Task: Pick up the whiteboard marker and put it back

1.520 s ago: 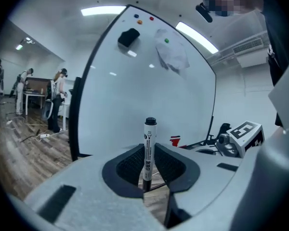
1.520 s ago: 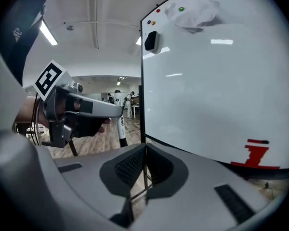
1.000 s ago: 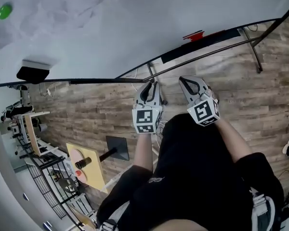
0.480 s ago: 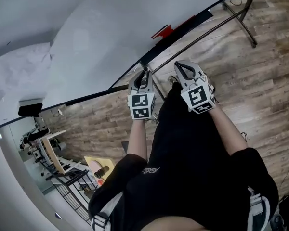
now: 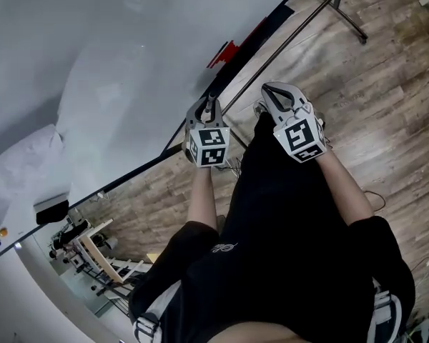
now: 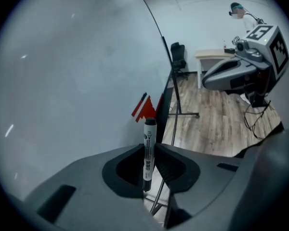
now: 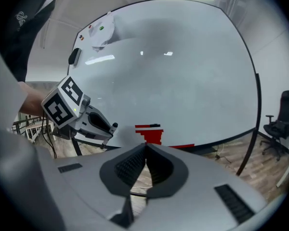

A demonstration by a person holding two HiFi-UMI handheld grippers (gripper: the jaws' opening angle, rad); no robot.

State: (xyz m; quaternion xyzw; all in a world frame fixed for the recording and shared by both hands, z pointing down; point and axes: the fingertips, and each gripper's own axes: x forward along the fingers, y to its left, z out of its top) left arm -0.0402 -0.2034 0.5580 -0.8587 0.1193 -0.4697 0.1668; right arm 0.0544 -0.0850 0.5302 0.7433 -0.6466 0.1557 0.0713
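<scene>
While the left gripper (image 6: 148, 150) pinches the whiteboard marker (image 6: 149, 139) between its jaws, the marker stands upright at the centre of the left gripper view, its black cap poking above the jaw tips and its white printed barrel pressed on both sides. Behind the cap, a red item (image 6: 145, 109) sits against the whiteboard (image 6: 72, 81) near the board's lower edge. Farther back, toward the upper right of that view, are a black office chair (image 6: 177, 57) and a pale desk (image 6: 216, 56) on the wooden floor (image 6: 207, 124).

Seen from the head view, the left gripper (image 5: 209, 106) is at centre frame, close to the whiteboard's (image 5: 93, 63) dark bottom rail, with the red item (image 5: 225, 51) just above it in the picture. To its right, the right gripper (image 5: 270, 90) is held over the wooden floor (image 5: 386, 84), apart from the board. Both are carried by a person in black clothing (image 5: 286, 249) who fills the lower half of the frame.

From the right gripper view, the right gripper (image 7: 145, 149) has its jaws pressed together with nothing between them. At the left of that view the left gripper (image 7: 84, 119) shows from the side, the marker's (image 7: 113, 126) dark cap jutting from its tips toward the red item (image 7: 151, 134) on the whiteboard (image 7: 183, 71).
</scene>
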